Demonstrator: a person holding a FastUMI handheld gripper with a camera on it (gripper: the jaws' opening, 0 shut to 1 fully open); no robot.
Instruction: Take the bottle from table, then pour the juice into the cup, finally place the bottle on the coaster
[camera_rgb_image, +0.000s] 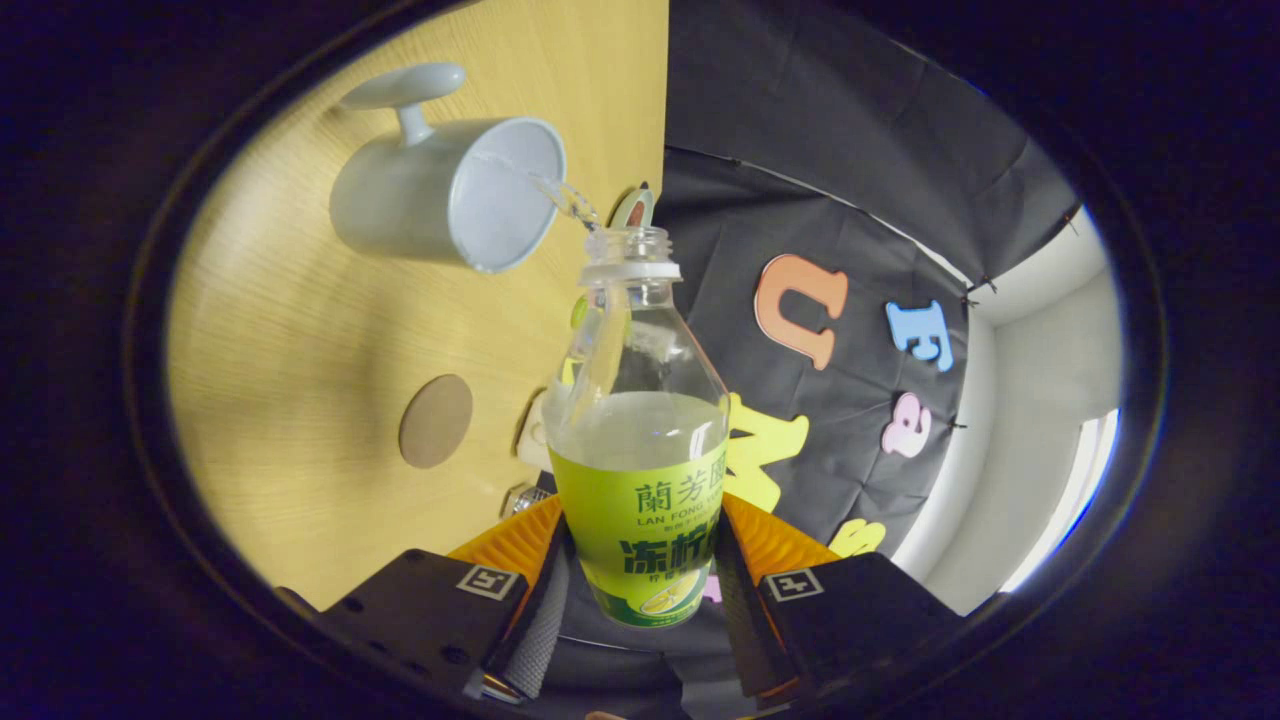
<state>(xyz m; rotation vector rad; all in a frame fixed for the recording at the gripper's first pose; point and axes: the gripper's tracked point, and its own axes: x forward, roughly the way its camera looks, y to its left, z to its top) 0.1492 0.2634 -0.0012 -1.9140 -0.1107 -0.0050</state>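
Pouring step. Your fingers (640, 590), at the bottom of the frame, clamp the bottle (640, 440) by its label; its open mouth sends a thin stream into the cup (450, 195) at upper left. Tilt gradually, keeping the stream inside the rim. The coaster (436, 421) lies on the desk (300, 330) below the cup.

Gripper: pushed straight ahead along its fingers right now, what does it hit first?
The gripper is shut on the bottle, whose open neck points ahead. Past the neck, the white cup's rim is nearest, catching the stream, likely slightly off-line. Depth is unclear; otherwise the booth wall.
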